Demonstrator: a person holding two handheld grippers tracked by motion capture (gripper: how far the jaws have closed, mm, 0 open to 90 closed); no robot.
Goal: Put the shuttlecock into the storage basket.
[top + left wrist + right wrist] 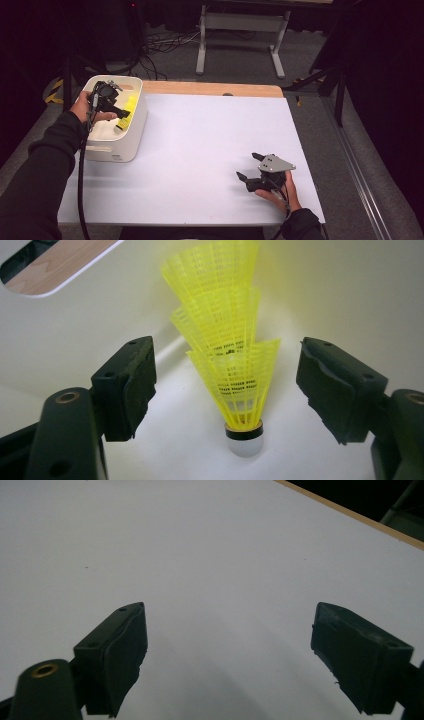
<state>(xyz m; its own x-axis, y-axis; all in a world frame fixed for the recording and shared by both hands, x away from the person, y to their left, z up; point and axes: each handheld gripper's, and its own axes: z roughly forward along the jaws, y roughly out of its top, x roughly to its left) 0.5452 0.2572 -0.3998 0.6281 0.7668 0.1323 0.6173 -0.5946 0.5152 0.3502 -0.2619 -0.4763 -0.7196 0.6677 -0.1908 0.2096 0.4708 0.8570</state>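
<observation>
The white bench (210, 150) carries a cream bin (131, 137) at its far left, and inside it a stack of yellow shuttlecocks (227, 360) rests, white cork nearest the left claw (225, 385). That claw stands wide open around them, pads clear of the skirt. They look feather-light with springy, crushable plastic skirts — best pinched at the firm cork; the right claw (250, 167) idles open, empty, near right.

Yellow shuttlecocks (230, 365) stand stacked, cork down, inside a white bin (350, 295) between the hand-held gripper's (225, 390) parted jaws.
</observation>
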